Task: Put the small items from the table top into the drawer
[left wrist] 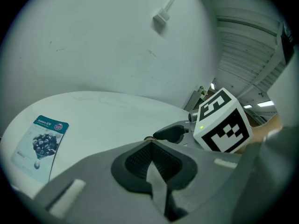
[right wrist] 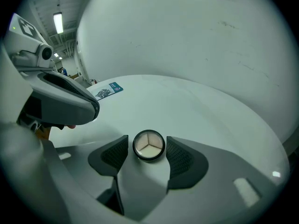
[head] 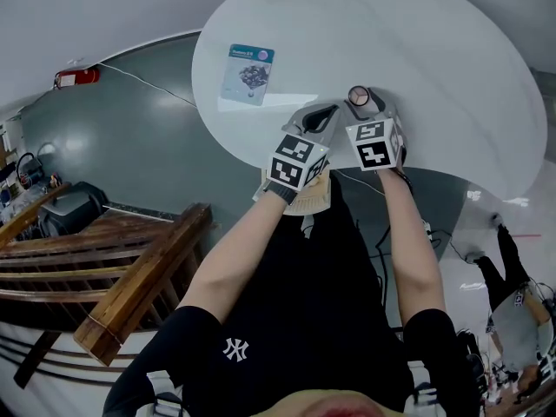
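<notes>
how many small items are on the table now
2: a packet near the left edge of the table in the head view, and a round compact between the open jaws of the right gripper. Others may be hidden.

Round black-rimmed compact (right wrist: 148, 145) lies flat; blue sachet (head: 248, 74) flat, well apart.
</notes>
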A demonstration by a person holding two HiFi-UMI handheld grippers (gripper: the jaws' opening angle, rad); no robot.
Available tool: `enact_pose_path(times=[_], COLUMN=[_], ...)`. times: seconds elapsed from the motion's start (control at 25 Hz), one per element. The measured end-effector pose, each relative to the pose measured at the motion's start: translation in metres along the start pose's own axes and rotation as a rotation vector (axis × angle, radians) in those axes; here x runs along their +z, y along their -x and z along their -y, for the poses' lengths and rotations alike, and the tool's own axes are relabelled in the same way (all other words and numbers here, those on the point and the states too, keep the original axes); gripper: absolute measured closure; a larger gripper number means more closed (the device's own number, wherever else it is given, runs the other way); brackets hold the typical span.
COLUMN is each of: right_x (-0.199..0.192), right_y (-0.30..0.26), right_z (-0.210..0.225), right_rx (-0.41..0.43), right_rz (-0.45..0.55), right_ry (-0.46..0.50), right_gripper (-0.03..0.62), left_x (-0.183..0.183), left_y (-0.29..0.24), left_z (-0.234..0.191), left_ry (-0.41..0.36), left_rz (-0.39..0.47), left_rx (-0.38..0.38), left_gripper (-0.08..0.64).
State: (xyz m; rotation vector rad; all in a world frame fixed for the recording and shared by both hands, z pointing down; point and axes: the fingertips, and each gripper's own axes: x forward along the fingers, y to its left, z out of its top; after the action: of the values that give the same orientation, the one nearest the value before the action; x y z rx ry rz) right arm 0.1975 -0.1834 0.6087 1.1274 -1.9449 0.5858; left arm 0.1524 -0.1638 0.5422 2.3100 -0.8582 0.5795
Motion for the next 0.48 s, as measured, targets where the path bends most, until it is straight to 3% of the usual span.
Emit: enact_pose_path(times=[0.48], right_x=[0.0001], right_y=[-0.0095], right_z=[-0.0011], right_rx=[0.029], right_rz=[-0.031], right_ry=[-0.021], right_gripper=[0.337], left_x=[-0.003], left_y=[0.0016], left_z=[-0.008], left_ry=[0.019], left_rz=[-0.004], left_rx=[0.015], left_gripper=[0.56])
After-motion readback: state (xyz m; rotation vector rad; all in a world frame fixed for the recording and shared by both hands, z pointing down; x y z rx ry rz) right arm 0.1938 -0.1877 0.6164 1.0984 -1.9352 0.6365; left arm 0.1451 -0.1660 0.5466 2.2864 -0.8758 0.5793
